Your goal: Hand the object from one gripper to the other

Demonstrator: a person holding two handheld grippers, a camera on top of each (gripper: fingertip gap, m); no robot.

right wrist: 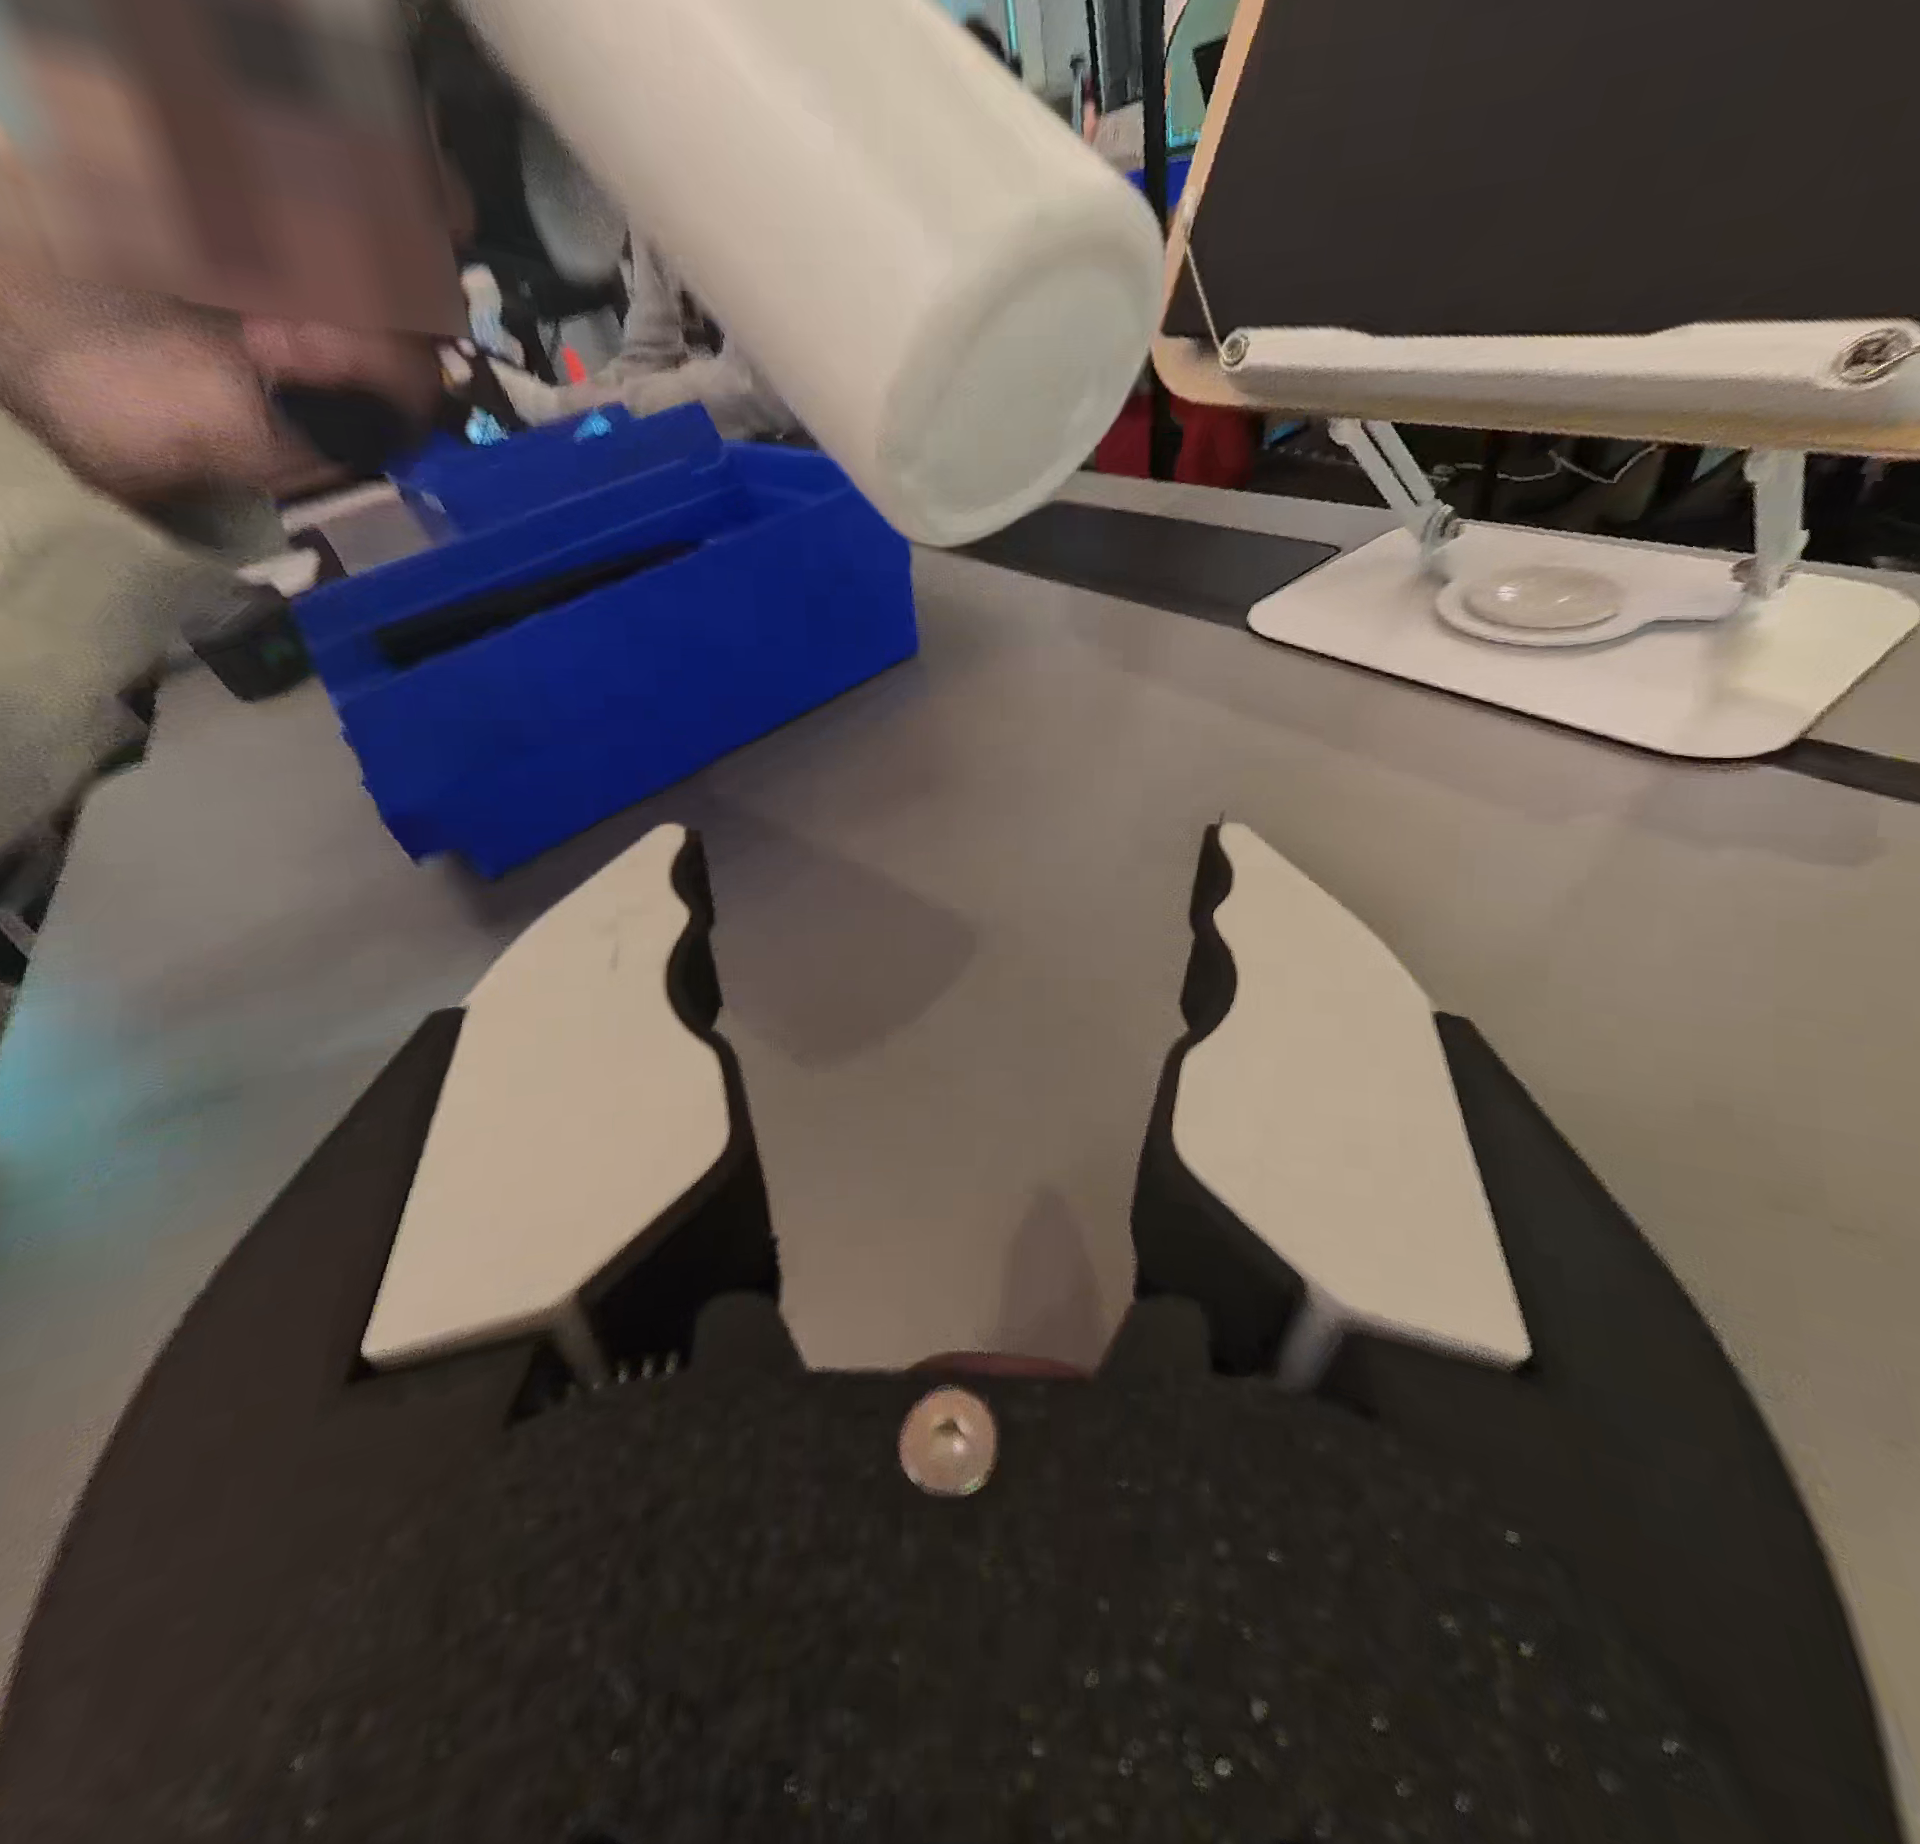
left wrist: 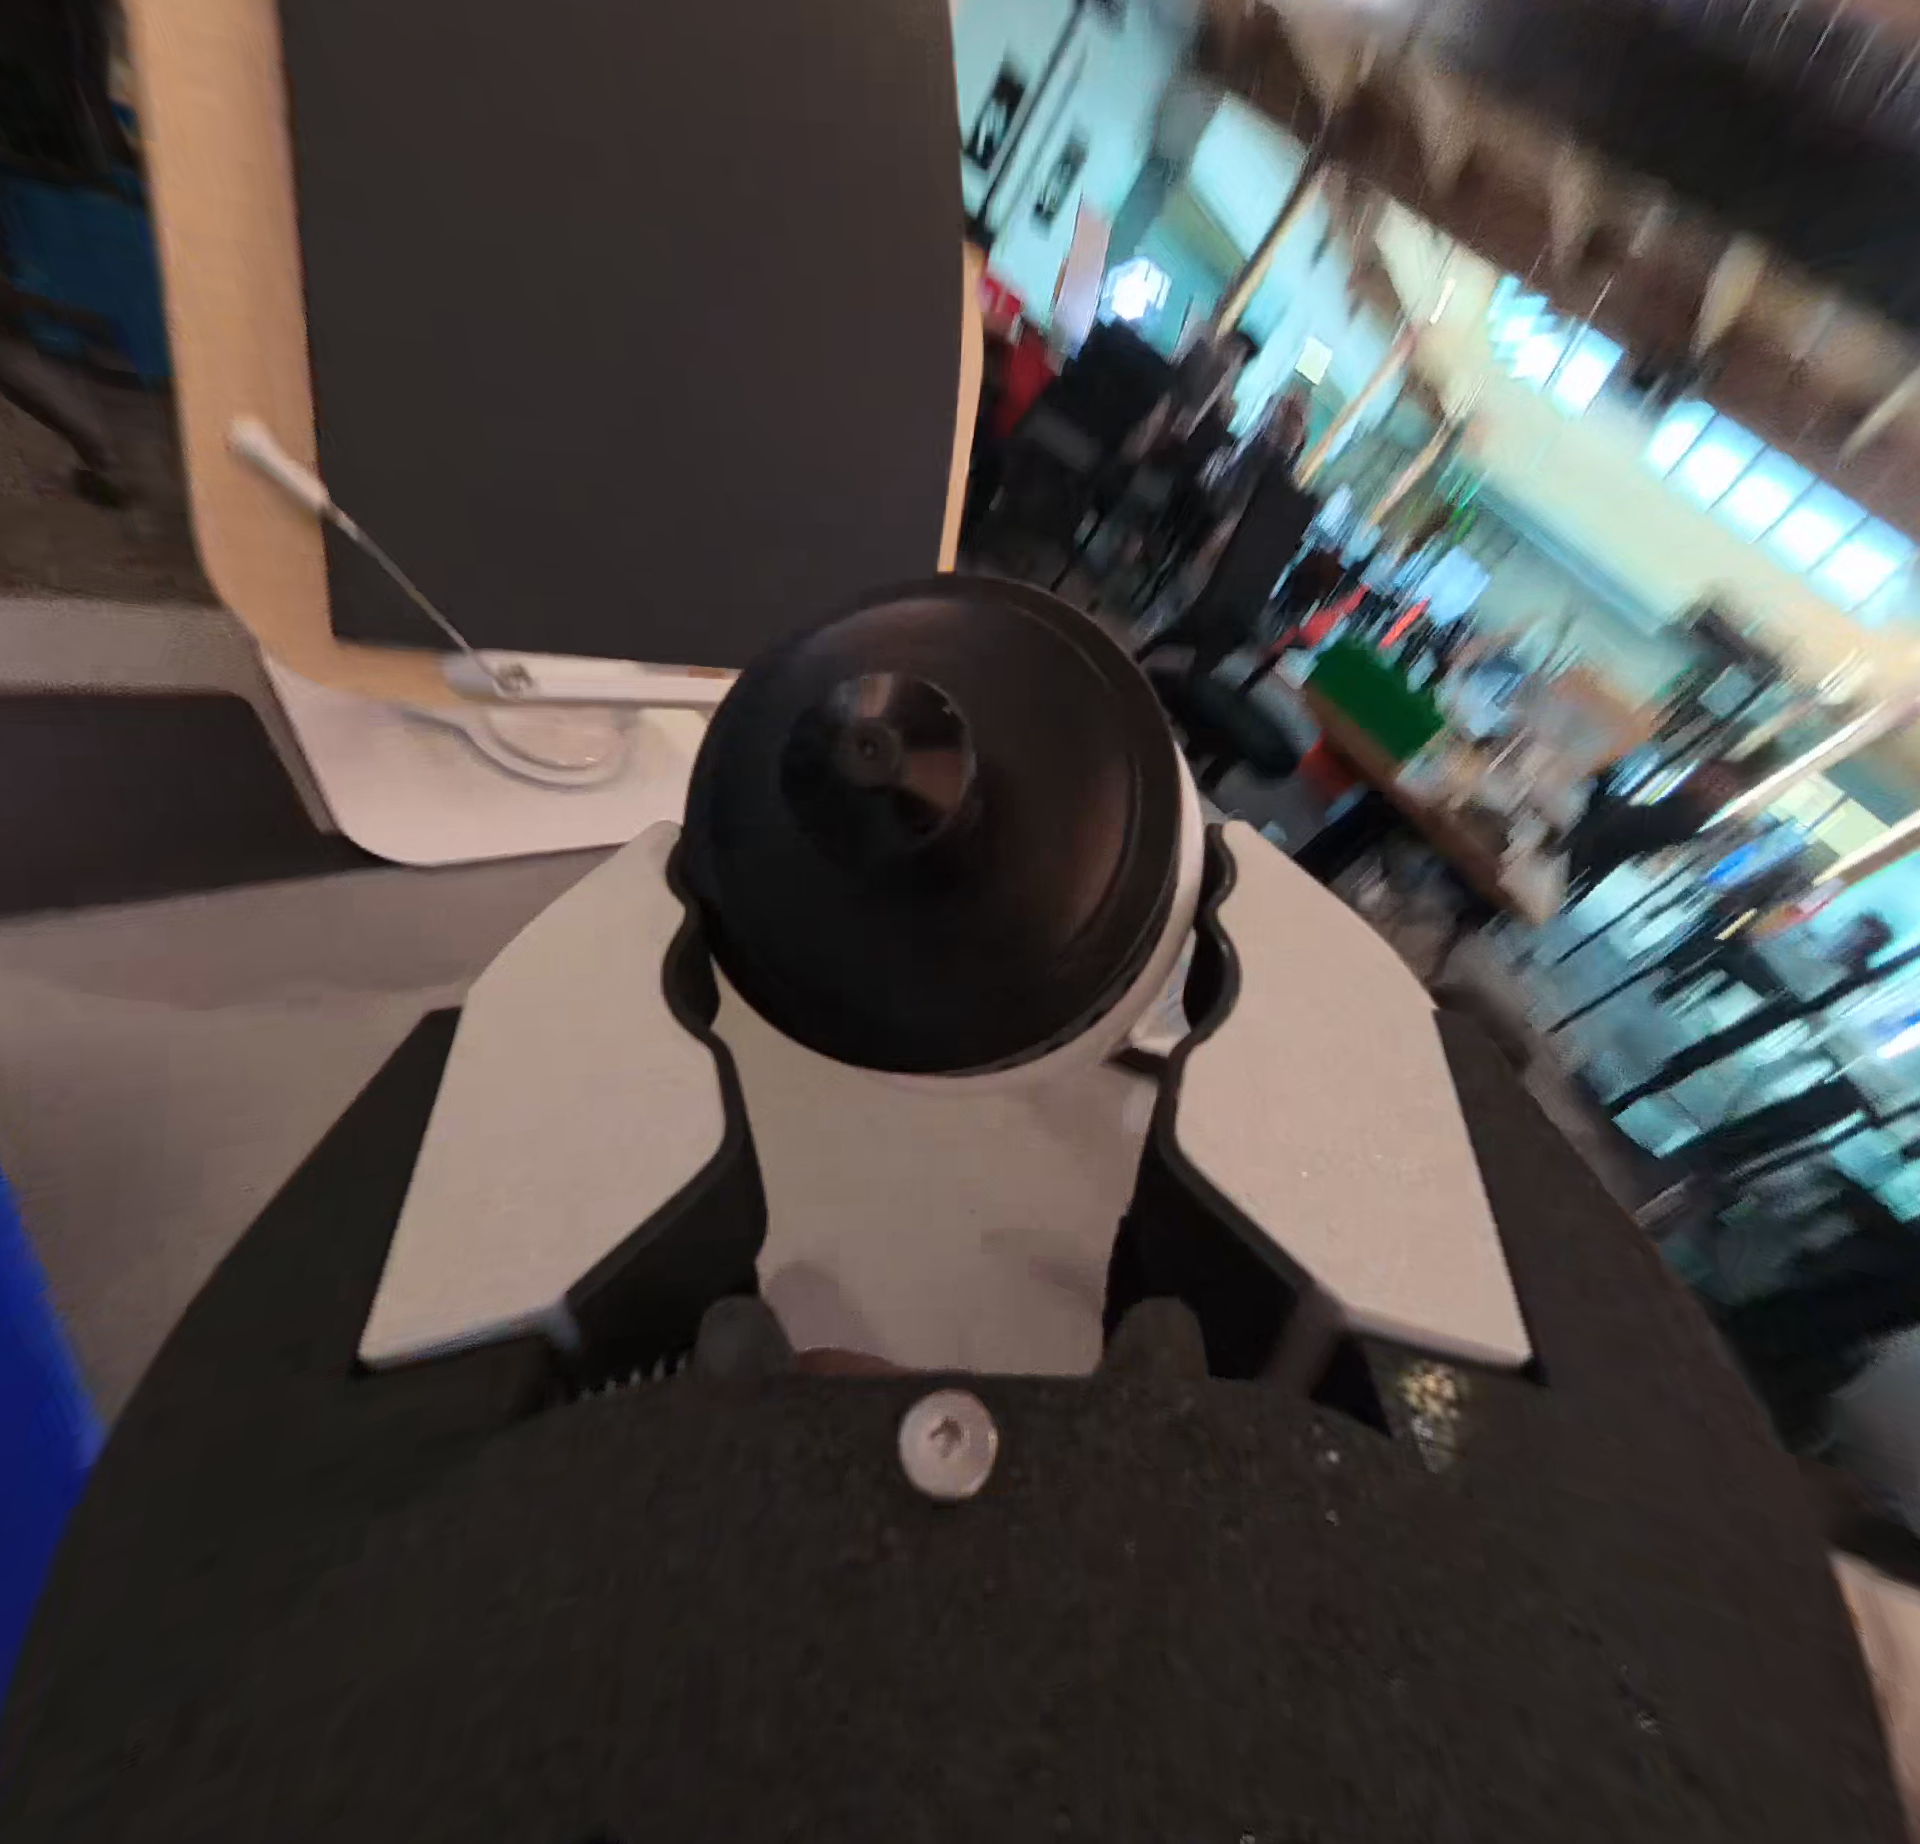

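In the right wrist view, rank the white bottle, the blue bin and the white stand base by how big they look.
1. White bottle: takes up most frame area, but it hangs close to the camera, so its true size is unsure.
2. Blue bin.
3. White stand base, partly cut by the edge; close to the bin, so that order is unsure.

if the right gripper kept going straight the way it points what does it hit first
Probably the grey table: the open right gripper points forward and slightly down over bare surface. The white bottle hangs above that line, the blue bin to its left, though depth is unclear.
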